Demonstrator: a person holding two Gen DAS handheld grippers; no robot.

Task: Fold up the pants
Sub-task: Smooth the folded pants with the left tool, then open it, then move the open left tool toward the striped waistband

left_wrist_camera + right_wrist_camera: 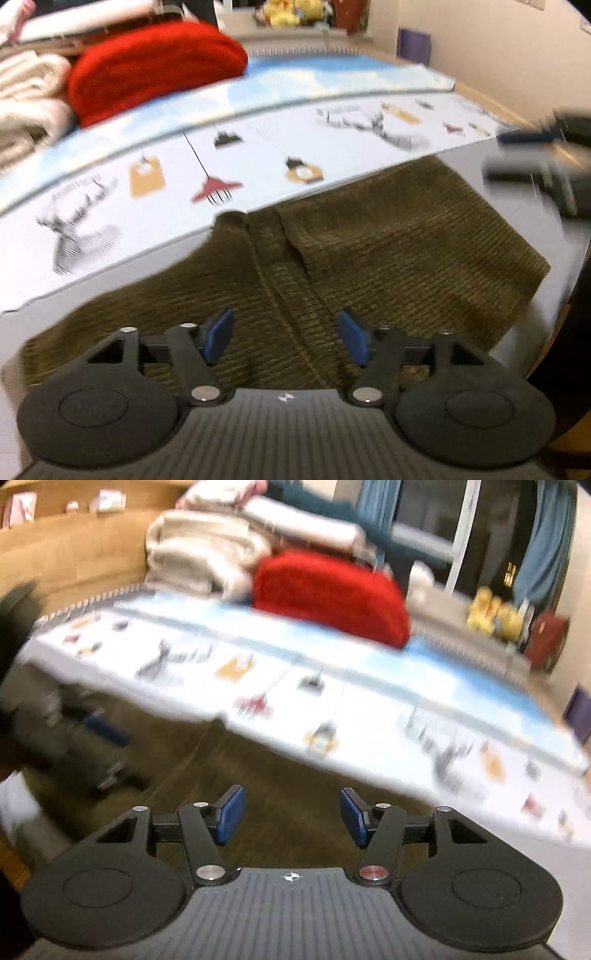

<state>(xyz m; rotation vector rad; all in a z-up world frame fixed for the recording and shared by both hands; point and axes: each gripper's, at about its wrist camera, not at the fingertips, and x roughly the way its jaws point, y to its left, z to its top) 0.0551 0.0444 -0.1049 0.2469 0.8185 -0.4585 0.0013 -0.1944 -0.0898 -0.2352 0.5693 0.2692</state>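
Olive-brown corduroy pants (369, 251) lie flat on a white surface (546, 317), with a centre seam running away from me. My left gripper (286, 334) is open and empty just above the near part of the pants. My right gripper (291, 814) is open and empty over the same pants (229, 771). The right gripper shows blurred at the right edge of the left wrist view (535, 162). The left gripper shows blurred at the left of the right wrist view (92, 738).
A white printed sheet with small pictures (229, 173) lies beyond the pants, also in the right wrist view (369, 716). A red folded blanket (155, 66) and cream towels (26, 92) are stacked behind it. Yellow plush toys (495, 613) sit far back.
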